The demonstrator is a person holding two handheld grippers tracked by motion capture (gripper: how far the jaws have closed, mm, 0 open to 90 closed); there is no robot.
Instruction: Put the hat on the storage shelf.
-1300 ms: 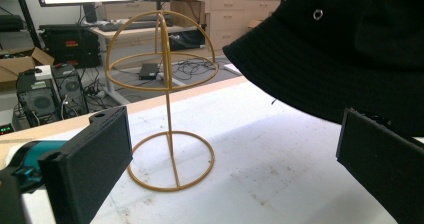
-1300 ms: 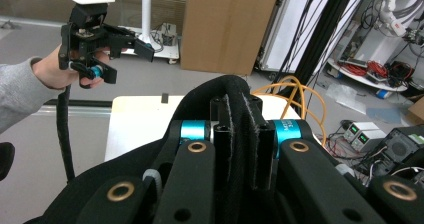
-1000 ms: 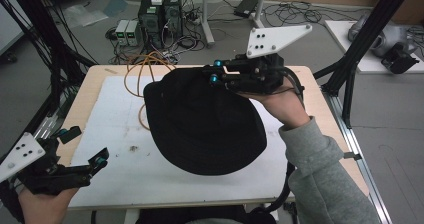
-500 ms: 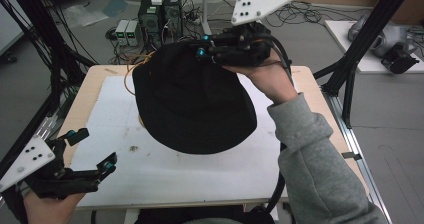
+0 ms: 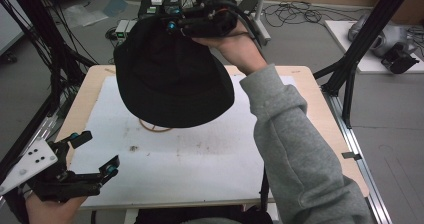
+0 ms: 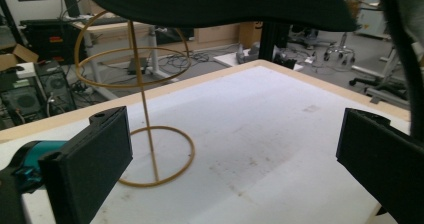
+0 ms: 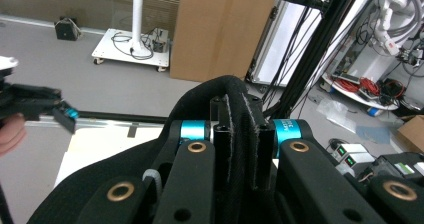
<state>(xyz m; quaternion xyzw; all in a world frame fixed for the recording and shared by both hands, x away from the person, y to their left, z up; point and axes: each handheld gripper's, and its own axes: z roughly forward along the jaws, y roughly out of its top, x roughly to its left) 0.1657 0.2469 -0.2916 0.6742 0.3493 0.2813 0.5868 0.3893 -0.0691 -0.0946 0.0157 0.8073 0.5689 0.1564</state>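
High view first, from left to right: the left gripper [image 5: 97, 153] sits at the near left corner of the table [image 5: 320, 109], held in a hand [image 5: 50, 209] that comes in from the bottom edge. Its two jaws stand wide apart with nothing between them, pointing across the white mat [image 5: 200, 149]. Further right and farther back, a thin yellow wire stand [image 5: 152, 128] rests on the mat, its ring base partly hidden under the black hat [image 5: 172, 81]. The hat hangs in the air above the stand and the far half of the table, well apart from the left gripper. At the hat's far upper edge the right gripper [image 5: 172, 26] is clamped on the fabric, and a grey sleeve [image 5: 295, 144] runs from it down to the lower right.

Left gripper view shows the same spread jaws at the bottom corners, the wire stand [image 6: 142, 109] upright on the mat just beyond the left jaw, and the hat [image 6: 215, 4] as a dark brim overhead, clear of the stand's top rings.

Right gripper view shows the right gripper [image 7: 243, 134] with its pads pressed together on a fold of the hat [image 7: 100, 194], which drapes below the jaws; the left gripper [image 7: 62, 113] appears far off at the left edge.
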